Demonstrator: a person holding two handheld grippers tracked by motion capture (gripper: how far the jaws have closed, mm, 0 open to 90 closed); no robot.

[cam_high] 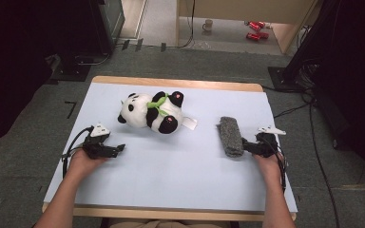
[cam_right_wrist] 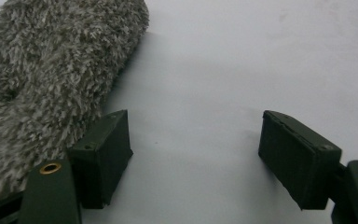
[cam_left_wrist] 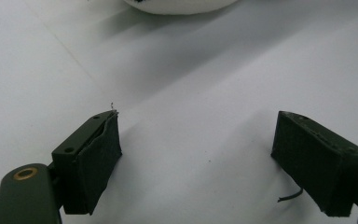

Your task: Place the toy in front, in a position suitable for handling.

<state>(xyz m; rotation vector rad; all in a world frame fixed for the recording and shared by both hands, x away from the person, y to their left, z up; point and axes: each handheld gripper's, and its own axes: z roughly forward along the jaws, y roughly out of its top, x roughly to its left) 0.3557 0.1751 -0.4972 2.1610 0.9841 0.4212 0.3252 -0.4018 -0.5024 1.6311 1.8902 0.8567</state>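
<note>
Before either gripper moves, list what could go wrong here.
1. The right gripper is open with one jaw against the grey fuzzy mitt; closing now would likely grab nothing and nudge it.
2. The panda plush lies on its side; a push from the open left gripper might roll it toward the table's far edge.

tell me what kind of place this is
Probably a lab or office workroom set up for recording handling trials: a small table under a white sheet, grey carpet, dark equipment stands with cables, and a hand-held claw in each hand.
</note>
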